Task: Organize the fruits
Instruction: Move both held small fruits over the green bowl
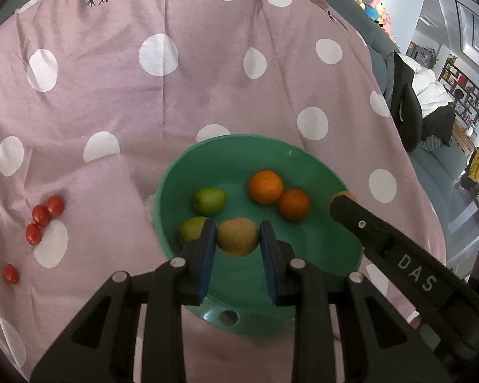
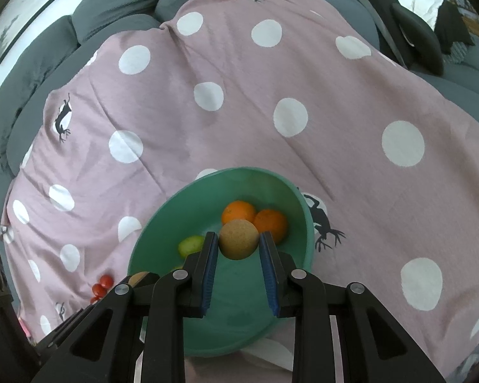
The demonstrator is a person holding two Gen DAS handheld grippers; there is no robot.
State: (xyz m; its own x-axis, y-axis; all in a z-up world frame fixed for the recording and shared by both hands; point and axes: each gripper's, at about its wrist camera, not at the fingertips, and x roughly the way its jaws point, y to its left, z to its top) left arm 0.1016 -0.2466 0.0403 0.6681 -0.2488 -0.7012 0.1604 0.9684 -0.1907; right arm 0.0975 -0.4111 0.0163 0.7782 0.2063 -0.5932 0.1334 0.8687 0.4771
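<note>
Both claws hang over the green bowl [image 1: 303, 156], each clamped on a brownish round fruit. The left claw [image 1: 238, 237] grips its fruit [image 1: 238, 236] at the near side of the bowl, beside two green fruits [image 1: 208, 200]. The right claw [image 2: 238, 239] holds its own fruit [image 2: 238, 238] just in front of the two oranges [image 2: 270, 223]. To my eye the step is setting these down. Each should go low before the pads part, onto bare bowl floor, so nothing rolls or knocks. The small tomatoes [image 1: 41, 215] are out on the spotted cloth [image 1: 111, 95], far left.
</note>
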